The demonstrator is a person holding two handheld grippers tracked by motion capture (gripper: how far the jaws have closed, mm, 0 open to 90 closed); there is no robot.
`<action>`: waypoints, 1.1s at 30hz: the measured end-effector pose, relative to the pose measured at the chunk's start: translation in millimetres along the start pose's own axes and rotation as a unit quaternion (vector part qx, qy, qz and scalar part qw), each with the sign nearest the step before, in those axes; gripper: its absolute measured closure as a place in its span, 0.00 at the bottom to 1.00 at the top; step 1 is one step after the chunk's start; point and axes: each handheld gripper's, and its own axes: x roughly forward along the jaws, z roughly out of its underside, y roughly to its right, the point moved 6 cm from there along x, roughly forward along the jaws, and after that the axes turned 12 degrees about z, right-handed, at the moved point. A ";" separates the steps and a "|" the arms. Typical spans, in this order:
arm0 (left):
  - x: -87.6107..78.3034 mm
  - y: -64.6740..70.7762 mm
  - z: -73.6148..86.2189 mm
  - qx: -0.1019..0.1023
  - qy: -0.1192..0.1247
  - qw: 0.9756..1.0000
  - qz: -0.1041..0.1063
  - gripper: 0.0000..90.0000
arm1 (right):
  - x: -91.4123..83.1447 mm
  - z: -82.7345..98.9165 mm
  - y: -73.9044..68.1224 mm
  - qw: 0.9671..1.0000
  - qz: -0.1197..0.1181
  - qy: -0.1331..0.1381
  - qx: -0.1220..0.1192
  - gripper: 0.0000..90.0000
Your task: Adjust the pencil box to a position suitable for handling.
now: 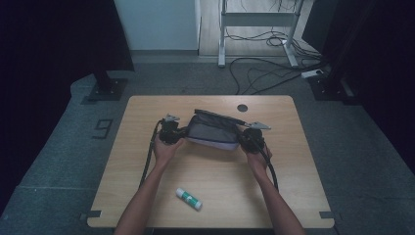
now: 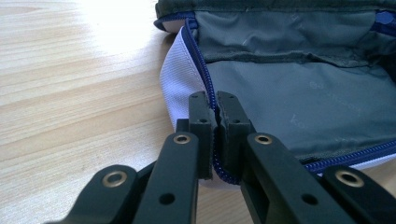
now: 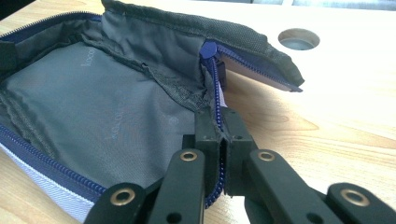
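At the middle of the wooden table (image 1: 147, 196), the left gripper (image 2: 216, 105) and right gripper (image 3: 220, 122) are each pinching the zipper edge of the open grey pouch (image 1: 211, 132), apparently spreading it for the glue stick (image 1: 189, 199) lying near.

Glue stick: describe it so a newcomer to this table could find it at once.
Start at the wooden table, then look at its near edge, between the person's two forearms. The glue stick lies flat there, well apart from the open grey pouch held by both tongs. It is the small white tube with green markings.
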 end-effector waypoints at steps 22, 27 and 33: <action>-29.9 28.0 -1.9 0.023 0.020 0.999 0.026 0.96 | -34.8 -18.5 -2.2 0.999 -0.005 0.034 -0.025 0.96; -34.6 30.0 2.1 0.023 0.022 0.999 0.031 0.96 | -40.2 -18.4 -4.7 0.999 -0.010 0.040 -0.028 0.96; -39.7 32.1 5.0 0.024 0.026 0.999 0.034 0.96 | -43.8 -14.9 -7.1 0.998 -0.019 0.043 -0.029 0.96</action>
